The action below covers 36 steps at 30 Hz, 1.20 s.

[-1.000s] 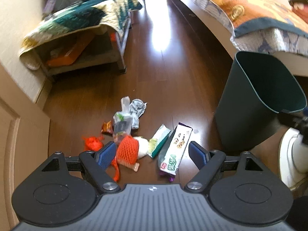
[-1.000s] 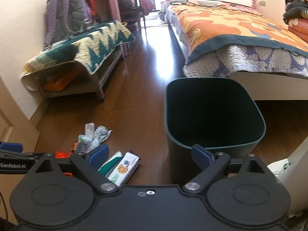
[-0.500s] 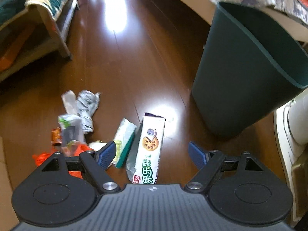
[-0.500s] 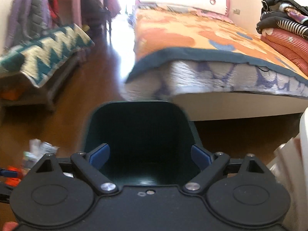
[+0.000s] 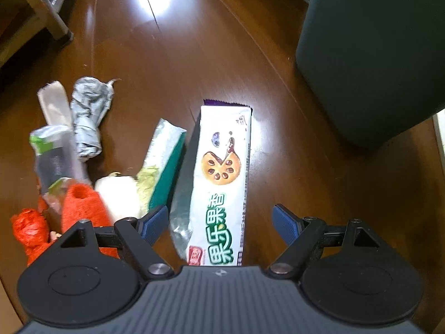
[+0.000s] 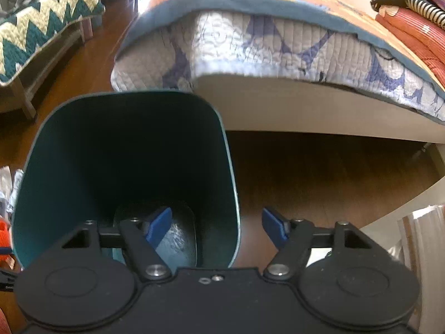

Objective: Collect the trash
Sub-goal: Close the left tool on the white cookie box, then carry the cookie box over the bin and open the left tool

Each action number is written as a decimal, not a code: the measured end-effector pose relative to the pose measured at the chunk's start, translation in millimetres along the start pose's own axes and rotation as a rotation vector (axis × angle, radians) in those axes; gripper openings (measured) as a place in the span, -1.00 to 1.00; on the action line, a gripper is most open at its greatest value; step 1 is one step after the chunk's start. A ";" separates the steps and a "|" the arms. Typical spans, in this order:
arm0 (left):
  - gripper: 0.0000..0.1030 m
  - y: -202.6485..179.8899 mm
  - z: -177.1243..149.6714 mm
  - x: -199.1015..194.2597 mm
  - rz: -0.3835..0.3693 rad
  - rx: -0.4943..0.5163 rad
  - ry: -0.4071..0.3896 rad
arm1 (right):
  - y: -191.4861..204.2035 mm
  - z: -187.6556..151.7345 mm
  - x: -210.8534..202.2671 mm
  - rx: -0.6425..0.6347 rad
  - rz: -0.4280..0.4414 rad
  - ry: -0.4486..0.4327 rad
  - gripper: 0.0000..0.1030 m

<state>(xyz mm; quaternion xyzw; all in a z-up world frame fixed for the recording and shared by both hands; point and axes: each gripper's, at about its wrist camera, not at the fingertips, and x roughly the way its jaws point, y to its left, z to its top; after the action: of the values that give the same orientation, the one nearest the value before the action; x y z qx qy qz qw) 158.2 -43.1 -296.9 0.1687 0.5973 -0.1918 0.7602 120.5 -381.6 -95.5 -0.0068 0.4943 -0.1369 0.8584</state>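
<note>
A: Left wrist view: we are holding the left gripper [image 5: 221, 224] wide open over the biscuit wrapper [image 5: 219, 183], gripping nothing. The wrapper is lying flat on the wooden floor [image 5: 194, 55], beside other litter.

B: Our right gripper [image 6: 217, 224] has been narrowing, straddling the green bin's [image 6: 55, 150] right rim, not pinching it.

Trash lies on the floor [image 5: 222, 55]: a long wrapper [image 5: 219, 183] at centre, smaller wrappers [image 5: 164, 164] to its left, the bin [image 5: 370, 55] far right, beside the bed [image 6: 278, 55].
</note>
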 end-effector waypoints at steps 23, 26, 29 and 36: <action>-0.29 -31.7 -7.9 35.0 0.102 0.140 0.085 | 2.6 -10.5 20.8 0.000 -0.072 0.088 -0.83; -0.32 -33.3 -5.3 23.1 0.111 0.132 0.070 | 5.7 -19.7 12.0 0.011 -0.054 0.090 -0.86; -0.32 -35.4 2.3 6.5 0.103 0.126 0.067 | 8.9 -24.5 2.1 0.033 -0.033 0.102 -0.89; -0.32 -39.4 17.8 -63.0 0.083 0.256 0.009 | 22.9 -27.4 -17.0 -0.009 -0.070 0.113 -0.91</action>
<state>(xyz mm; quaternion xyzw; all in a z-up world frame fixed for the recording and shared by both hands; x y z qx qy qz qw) 140.3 -80.3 -232.6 0.2896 0.5641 -0.2342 0.7370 94.3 -352.1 -98.4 -0.0201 0.5420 -0.1647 0.8238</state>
